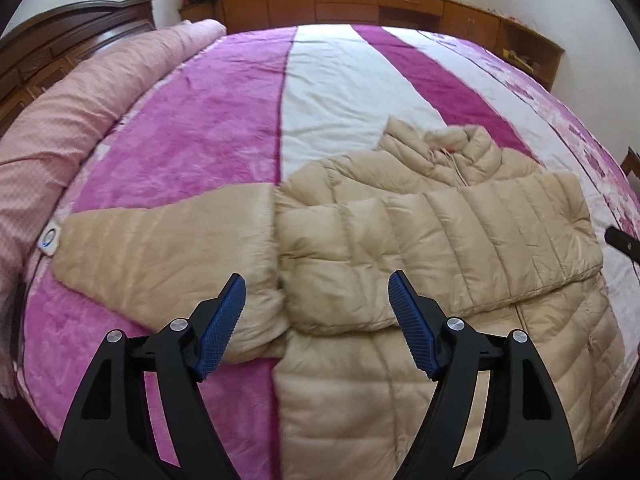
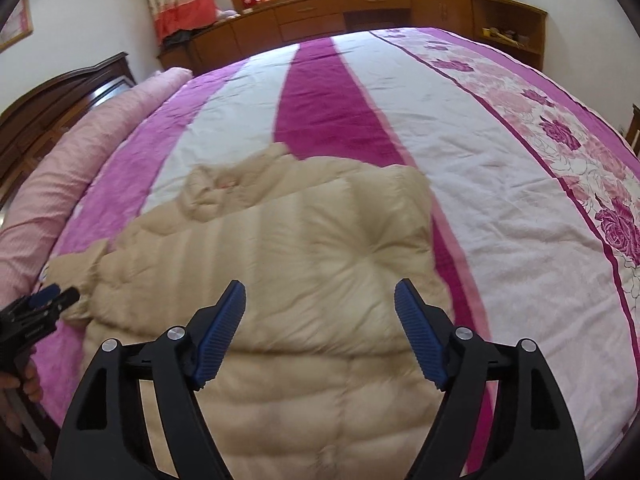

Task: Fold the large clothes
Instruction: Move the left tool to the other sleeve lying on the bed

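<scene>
A bed under a pink, magenta and white striped cover fills both of my wrist views, with a rolled pink quilt along its left edge and wooden cabinets beneath a window across the top of the frame. On the cover lies the beige puffer jacket, lower centre to lower right in my left view, collar toward the cabinets; one sleeve is folded across its chest toward the right of the frame, the other sleeve lies flat to the left, over the pink stripe. In my right view the jacket occupies the lower left and centre. My left claw hangs above the jacket near where the spread sleeve joins the body, blue pads wide apart, gripping nothing. My right claw hangs over the folded sleeve, likewise spread and empty. A small white controller sits at the spread sleeve's cuff, middle left.
</scene>
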`<state>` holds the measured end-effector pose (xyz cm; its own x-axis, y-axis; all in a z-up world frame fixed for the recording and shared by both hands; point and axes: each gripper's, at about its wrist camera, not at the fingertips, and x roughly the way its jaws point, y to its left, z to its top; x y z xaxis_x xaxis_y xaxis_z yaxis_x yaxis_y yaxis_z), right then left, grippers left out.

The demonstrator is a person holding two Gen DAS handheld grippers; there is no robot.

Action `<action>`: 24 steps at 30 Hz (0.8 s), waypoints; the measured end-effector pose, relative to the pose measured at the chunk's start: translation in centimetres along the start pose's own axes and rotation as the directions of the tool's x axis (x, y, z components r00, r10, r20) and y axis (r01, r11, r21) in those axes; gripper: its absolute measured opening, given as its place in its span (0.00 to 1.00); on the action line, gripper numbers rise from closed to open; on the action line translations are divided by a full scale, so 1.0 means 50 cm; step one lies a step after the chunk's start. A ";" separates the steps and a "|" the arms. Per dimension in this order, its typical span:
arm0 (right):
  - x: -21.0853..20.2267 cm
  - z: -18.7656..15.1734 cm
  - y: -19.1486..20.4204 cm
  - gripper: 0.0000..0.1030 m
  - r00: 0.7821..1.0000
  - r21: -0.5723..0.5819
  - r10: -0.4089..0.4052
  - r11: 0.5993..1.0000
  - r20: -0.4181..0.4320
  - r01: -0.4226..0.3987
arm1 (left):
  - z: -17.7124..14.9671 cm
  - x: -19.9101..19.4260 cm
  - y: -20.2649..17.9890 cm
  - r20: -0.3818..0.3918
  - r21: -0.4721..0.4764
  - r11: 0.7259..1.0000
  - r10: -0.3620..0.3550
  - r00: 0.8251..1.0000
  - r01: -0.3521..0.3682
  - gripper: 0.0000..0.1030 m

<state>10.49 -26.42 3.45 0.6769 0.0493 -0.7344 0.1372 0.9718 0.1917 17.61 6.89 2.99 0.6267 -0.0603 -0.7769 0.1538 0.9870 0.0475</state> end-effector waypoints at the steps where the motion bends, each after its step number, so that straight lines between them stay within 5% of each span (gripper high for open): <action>1: -0.007 -0.007 0.010 0.74 1.000 -0.003 0.005 1.000 0.001 -0.005 | -0.001 -0.008 0.010 0.006 -0.009 1.000 0.004 1.000 -0.004 0.72; 12: -0.061 -0.116 0.091 0.75 0.996 -0.042 0.054 0.997 -0.066 -0.057 | -0.047 -0.047 0.215 -0.010 -0.192 0.981 0.032 0.999 -0.033 0.72; 24: -0.096 -0.187 0.120 0.75 0.994 -0.058 -0.023 0.998 -0.111 0.017 | -0.091 0.073 0.396 -0.026 -0.363 0.930 0.048 0.999 -0.054 0.72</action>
<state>1.30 -18.67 2.05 0.5894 0.0518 -0.8062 0.1064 0.9843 0.1410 19.45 26.89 -1.76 0.6133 -0.0094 -0.7898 -0.1679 0.9755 -0.1419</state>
